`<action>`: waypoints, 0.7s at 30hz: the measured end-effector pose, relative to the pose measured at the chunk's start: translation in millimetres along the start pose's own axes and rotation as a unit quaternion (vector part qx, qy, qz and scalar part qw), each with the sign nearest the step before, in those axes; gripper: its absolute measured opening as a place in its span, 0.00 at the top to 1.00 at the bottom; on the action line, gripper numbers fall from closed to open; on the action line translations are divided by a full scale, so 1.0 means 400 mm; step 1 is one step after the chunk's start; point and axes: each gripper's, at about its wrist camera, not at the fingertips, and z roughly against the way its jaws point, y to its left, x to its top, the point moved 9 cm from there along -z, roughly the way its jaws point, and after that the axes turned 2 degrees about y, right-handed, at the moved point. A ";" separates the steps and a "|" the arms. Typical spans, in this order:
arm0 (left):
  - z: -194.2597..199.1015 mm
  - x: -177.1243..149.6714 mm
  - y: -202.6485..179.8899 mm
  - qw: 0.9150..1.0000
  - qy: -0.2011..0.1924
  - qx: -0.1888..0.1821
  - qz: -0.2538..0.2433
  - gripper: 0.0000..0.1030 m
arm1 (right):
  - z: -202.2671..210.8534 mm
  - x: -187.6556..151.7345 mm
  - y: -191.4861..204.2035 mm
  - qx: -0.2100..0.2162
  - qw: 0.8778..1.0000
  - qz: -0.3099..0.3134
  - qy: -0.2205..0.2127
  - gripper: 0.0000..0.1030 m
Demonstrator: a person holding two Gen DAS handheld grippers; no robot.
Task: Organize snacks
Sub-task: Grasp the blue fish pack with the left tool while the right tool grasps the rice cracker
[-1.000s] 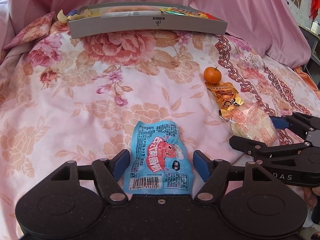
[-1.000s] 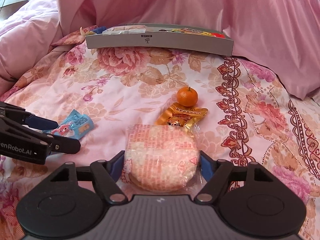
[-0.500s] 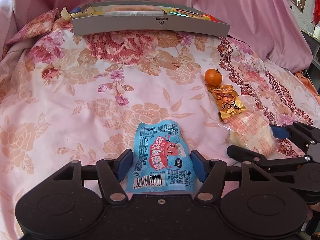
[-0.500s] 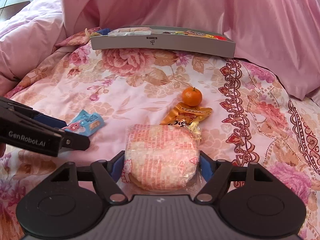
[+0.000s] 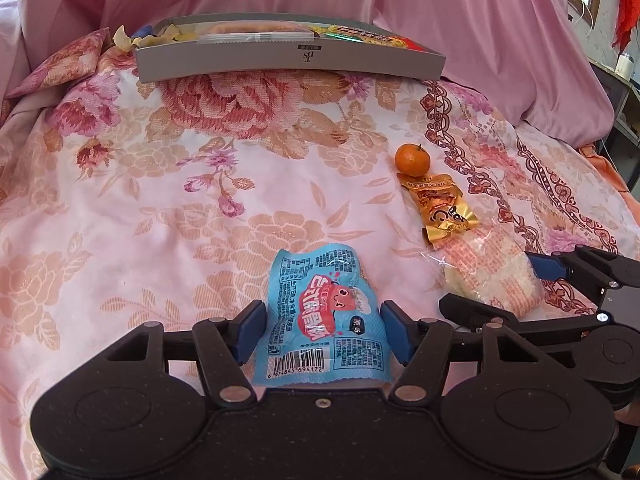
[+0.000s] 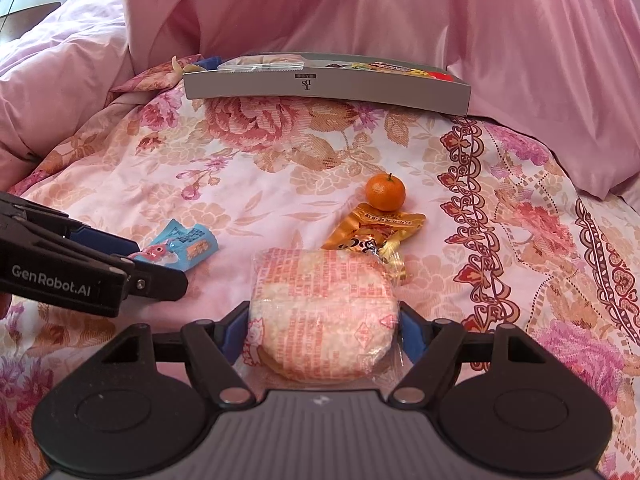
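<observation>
The left gripper (image 5: 323, 332) is holding its jaws against the sides of a crinkly blue snack packet (image 5: 320, 320), whose lower edge is hiding behind the gripper body. The right gripper (image 6: 323, 334) is clamping a round, plastic-wrapped rice cracker (image 6: 322, 312) partly overlapping a glossy gold packet (image 6: 376, 228). A mandarin (image 6: 385, 192) is sitting just beyond it; the grey box (image 6: 326, 84) is showing only partly visible contents.

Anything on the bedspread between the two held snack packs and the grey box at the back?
Nothing visible. From the blue snack packet to the grey box there is only bare floral bedspread. The mandarin and gold packet lie just right of the straight line from the pink rice-cracker pack.
</observation>
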 end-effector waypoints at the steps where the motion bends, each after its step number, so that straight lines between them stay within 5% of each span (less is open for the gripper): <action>1: 0.001 0.001 0.001 1.000 -0.002 -0.004 0.003 0.37 | 0.000 0.000 -0.001 0.000 1.000 0.000 0.000 0.26; 13: 0.011 0.002 -0.017 0.999 -0.012 -0.039 0.023 0.37 | 0.023 -0.008 0.005 0.001 1.000 -0.008 -0.013 0.26; 21: -0.008 -0.009 -0.023 1.000 0.004 -0.011 -0.022 0.34 | 0.022 -0.016 0.012 -0.002 1.000 0.001 -0.011 0.26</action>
